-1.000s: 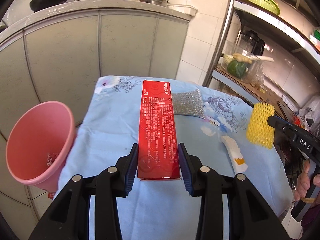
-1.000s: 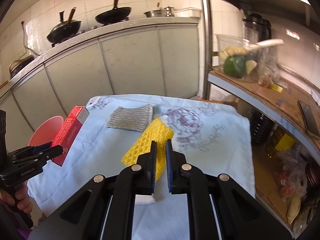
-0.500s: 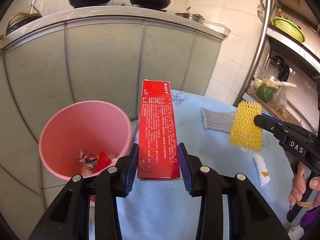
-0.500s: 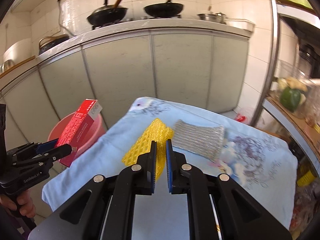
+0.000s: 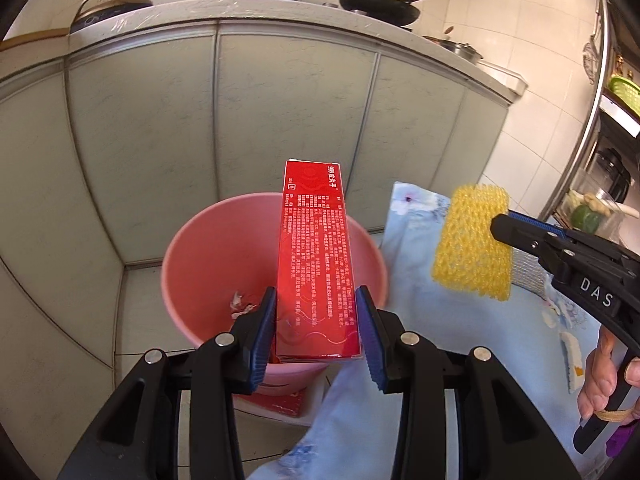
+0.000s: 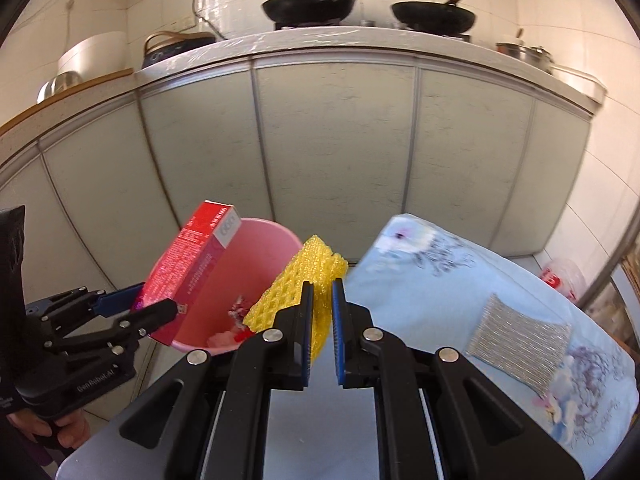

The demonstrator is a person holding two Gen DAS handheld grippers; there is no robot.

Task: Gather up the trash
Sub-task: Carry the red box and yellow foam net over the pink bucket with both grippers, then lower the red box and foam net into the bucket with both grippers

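Above a round pink plastic bucket [image 5: 256,256], the left hand-held gripper [image 5: 318,330] clamps a long red cardboard box [image 5: 316,264] of white Chinese print. The right hand-held gripper [image 6: 319,312], marked "DAS", pinches yellow foam fruit netting [image 6: 298,292] beside the cloth-covered worktop [image 6: 440,292].

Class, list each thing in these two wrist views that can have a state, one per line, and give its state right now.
left gripper: shut on the red box, above the bin.
right gripper: shut on the yellow foam net.
red box: held, off the table.
yellow foam net: held, squeezed, off the table.
pink bin: upright, open, some scraps inside.
silver scrubber pad: lying flat on the cloth.
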